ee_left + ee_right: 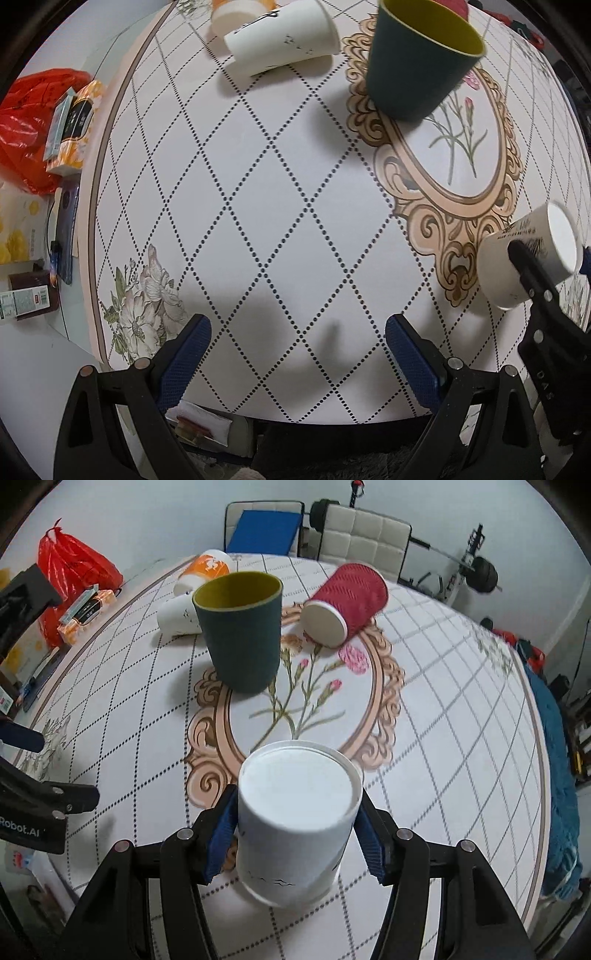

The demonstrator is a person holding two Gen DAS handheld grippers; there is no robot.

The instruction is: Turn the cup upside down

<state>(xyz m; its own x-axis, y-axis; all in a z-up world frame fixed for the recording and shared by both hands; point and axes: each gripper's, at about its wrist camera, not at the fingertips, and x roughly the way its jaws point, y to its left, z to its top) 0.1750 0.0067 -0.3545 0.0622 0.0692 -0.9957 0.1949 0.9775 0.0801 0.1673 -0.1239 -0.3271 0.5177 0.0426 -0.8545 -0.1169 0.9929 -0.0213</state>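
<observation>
At the far left of the right wrist view we see a red plastic bag (74, 563) against the wall, with an orange tissue pack (88, 618) just in front of it, off the bench (461, 720). The left hand-held gripper (297, 354) hovers over the bench's near edge with its blue-padded fingers (184, 362) spread wide apart and nothing between them.

Moving right, a white paper cup (177, 618) lies on its side near the bench's far left edge, and an orange-and-white cup (205, 570) lies just behind it. Next to them a dark green cup with a yellow inside (240, 635) stands upright, mouth up, on the edge of the ornate floral medallion (380, 686) printed on the cloth.

In the middle foreground we find the task's white cup (295, 823). It is upside down: its flat closed base faces up and its wider rim sits down at the bench surface, though we cannot tell whether the rim fully rests there. The right hand-held gripper (295, 842) is clamped on its sides, one blue pad (221, 838) pressed against each flank.

Further right and beyond the medallion, a red ribbed cup (351, 602) lies on its side, its white base turned toward us. Past the bench's far edge stands a padded chair (362, 535).
</observation>
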